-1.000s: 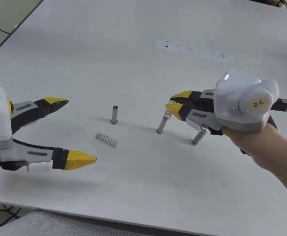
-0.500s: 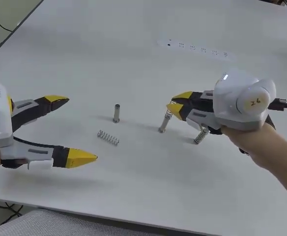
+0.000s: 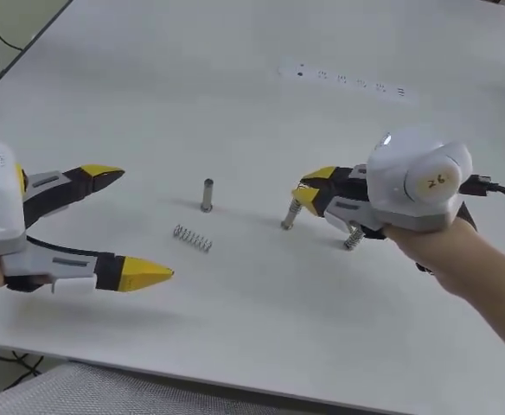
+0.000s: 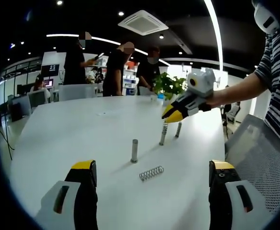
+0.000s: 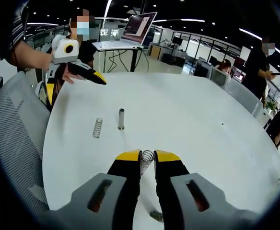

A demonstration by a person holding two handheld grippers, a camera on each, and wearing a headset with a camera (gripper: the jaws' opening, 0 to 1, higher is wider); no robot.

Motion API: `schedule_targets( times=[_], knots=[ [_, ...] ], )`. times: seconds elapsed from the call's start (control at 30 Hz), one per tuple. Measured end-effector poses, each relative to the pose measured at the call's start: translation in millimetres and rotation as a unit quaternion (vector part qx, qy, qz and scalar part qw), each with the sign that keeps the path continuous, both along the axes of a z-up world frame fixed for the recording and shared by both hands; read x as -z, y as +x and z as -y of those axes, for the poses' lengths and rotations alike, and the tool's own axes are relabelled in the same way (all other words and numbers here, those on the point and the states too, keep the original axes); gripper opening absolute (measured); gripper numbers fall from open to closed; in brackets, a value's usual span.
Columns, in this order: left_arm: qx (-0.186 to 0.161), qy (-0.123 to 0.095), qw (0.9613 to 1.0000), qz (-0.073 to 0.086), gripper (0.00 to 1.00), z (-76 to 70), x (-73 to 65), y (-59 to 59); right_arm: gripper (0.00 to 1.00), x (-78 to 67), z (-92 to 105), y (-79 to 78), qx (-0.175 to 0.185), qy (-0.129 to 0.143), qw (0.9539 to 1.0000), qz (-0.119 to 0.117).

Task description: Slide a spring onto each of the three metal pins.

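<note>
**While the spring is still only half-won, a tipped pin is the threat**

With its yellow tips pressed almost together, the right gripper is nipping the top coils of a spring. That's the one threaded over the middle pin, and in the head view that pin looks to lean under the tips. There's the danger, I'd say: push down off-axis and the pin topples or skids on the smooth table, taking the spring with it. Squeeze too hard and those thin coils could kink or ping out sideways.

Just beside it, tucked beneath the gripper's body, a second pin wears its spring already. Out to the left stands the bare pin: upright, short, dull steel, nothing on it. Near it lies the loose spring, flat on its side, slim bright wire with open coils, the sort that rolls at a nudge. Furthest out, the left gripper hovers with jaws spread wide, holding nothing, well apart from that spring.
</note>
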State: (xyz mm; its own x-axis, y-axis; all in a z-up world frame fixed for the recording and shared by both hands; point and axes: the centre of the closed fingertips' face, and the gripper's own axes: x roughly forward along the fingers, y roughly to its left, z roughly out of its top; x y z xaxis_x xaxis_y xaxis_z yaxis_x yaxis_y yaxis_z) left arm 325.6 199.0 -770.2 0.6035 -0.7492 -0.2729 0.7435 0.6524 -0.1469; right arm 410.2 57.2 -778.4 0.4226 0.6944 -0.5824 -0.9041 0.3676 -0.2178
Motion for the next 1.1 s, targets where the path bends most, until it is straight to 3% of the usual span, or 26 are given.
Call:
schedule_targets(
  times=[0.43,1.1],
  knots=[
    [-0.001,-0.001,1.0,-0.003,0.96,-0.8,0.3,-0.2,0.12,20.8,1.9,-1.6,0.001,-0.023,0.9996,-0.02],
    [0.001,-0.002,1.0,0.002,0.96,1.3,-1.6,2.9,0.12,33.2,3.7,-4.1,0.001,-0.035,0.9989,-0.032]
  ],
)
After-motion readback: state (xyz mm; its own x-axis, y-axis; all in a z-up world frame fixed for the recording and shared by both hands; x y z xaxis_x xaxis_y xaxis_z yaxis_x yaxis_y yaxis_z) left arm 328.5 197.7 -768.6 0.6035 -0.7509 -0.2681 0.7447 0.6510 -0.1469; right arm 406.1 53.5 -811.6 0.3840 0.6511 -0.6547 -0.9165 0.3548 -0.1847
